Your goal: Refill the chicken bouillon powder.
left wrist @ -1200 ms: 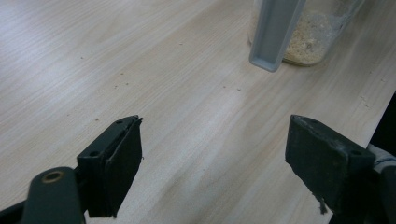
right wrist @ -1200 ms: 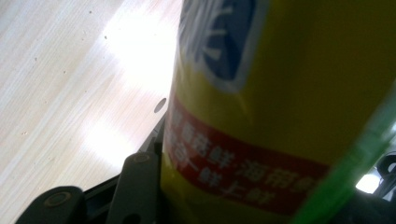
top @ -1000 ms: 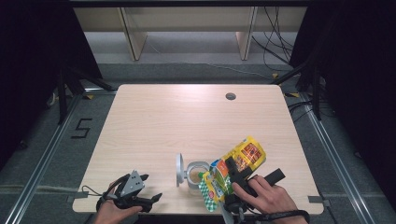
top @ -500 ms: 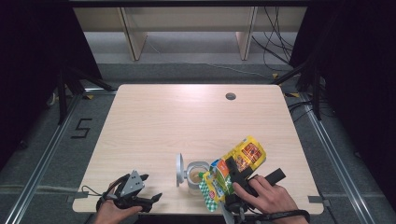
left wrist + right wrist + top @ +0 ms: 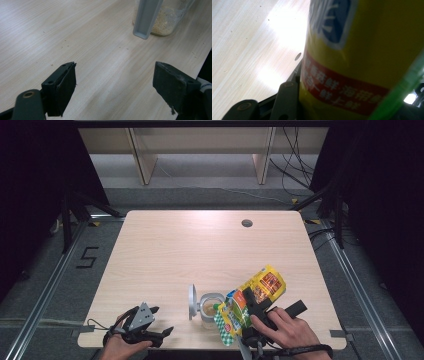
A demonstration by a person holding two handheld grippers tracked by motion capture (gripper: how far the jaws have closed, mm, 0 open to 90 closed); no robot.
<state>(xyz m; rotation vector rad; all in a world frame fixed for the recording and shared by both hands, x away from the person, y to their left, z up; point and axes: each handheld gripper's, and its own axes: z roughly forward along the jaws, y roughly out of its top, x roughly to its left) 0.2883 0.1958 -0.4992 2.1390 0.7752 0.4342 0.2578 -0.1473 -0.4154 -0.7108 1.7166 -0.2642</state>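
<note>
A yellow snack bag [image 5: 252, 296] with a green checked end is held tilted over a clear jar [image 5: 209, 308] near the table's front edge. My right gripper [image 5: 250, 301] is shut on the bag, whose yellow side with a red band [image 5: 352, 62] shows close up in the right gripper view. The jar holds pale crumbs [image 5: 165, 20], and its grey lid [image 5: 192, 301] stands hinged open on its left. My left gripper [image 5: 162, 331] rests at the front left of the table, open and holding nothing, its jaws wide apart over bare wood [image 5: 113, 70].
The light wooden table [image 5: 200, 250] has a round cable hole [image 5: 247, 223] at its back right. Small crumbs lie scattered on the wood near the jar. Shelving legs and cables stand on the floor beyond the far edge.
</note>
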